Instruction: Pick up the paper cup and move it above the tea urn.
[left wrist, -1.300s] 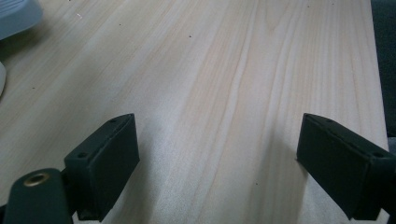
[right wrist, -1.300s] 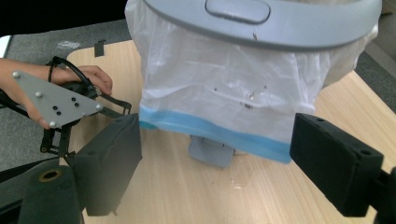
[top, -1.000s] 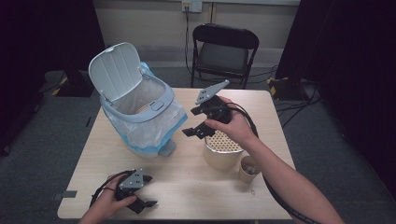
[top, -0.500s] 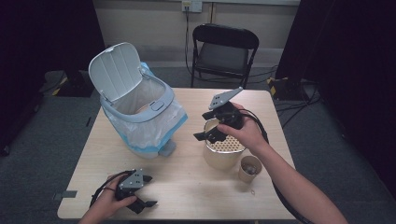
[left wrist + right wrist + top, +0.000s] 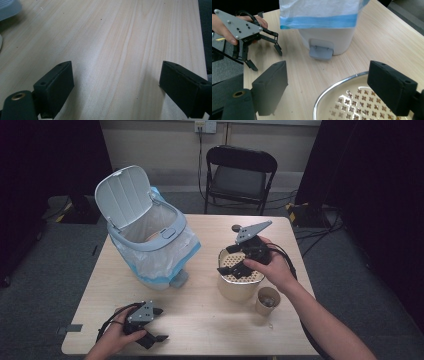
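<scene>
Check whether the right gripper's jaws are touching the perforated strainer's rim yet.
Cannot tell. In the right gripper view the right gripper stands open over the strainer; one pad overlaps the rim, and no gap or contact shows plainly.

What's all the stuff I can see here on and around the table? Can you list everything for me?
Table: one, light wood, centre of the room.
Pedal bin: one, white and pale blue, lid up, lined with a blue-banded bag, on the table's left half.
Round container: one, cream, topped by a perforated metal tray, on the right half.
Paper cup: one, brown, just right of the container.
Folding chair: one, black, behind the table.
Left gripper: one, black, jaws open, resting low at the table's near edge.
Right gripper: one, black with a grey plate, jaws open, over the tray's rim.
Hands: two, coming in from the near side, each holding a gripper.
</scene>
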`<state>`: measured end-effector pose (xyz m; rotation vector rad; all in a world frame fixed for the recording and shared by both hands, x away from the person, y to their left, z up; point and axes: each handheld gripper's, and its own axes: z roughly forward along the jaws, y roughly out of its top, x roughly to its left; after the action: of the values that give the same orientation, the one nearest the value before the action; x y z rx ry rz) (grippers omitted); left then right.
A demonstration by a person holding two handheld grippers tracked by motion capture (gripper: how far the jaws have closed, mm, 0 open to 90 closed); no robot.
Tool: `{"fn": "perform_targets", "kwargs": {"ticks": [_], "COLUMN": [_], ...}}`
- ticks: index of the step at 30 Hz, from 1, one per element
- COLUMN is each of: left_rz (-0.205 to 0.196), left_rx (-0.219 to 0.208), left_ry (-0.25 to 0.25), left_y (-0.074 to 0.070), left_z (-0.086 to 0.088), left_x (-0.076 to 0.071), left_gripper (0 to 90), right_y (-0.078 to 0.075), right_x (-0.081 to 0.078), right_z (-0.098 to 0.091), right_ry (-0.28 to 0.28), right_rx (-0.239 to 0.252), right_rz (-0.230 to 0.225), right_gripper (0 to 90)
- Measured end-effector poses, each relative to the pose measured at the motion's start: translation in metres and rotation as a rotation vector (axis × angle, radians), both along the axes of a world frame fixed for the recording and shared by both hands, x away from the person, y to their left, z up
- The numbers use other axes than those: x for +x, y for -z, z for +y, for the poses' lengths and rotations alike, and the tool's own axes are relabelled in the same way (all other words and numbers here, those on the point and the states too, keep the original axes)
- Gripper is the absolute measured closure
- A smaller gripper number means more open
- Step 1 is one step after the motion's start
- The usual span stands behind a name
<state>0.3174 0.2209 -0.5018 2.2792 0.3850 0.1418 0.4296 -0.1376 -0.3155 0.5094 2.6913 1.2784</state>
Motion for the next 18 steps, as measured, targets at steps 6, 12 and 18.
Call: {"fn": "perform_targets", "kwargs": {"ticks": [6, 12, 18], "left_rz": [0.000, 0.000, 0.000], "left_rx": [0.000, 0.001, 0.001], "left_ry": [0.000, 0.000, 0.000], "left_y": [0.000, 0.000, 0.000], "left_z": [0.000, 0.000, 0.000], "left_x": [0.000, 0.000, 0.000], "left_gripper": [11.5, 11.5, 11.5], "right_y": [0.005, 0.012, 0.019], "right_x": [-0.002, -0.005, -0.008], "right_z": [-0.013, -0.024, -0.040], "right_ry": [0.017, 0.028, 0.050], "right_rx": [0.001, 0.005, 0.008], "right_rz": [0.007, 0.008, 0.019], "right_gripper": [16.1, 15.9, 15.8]}}
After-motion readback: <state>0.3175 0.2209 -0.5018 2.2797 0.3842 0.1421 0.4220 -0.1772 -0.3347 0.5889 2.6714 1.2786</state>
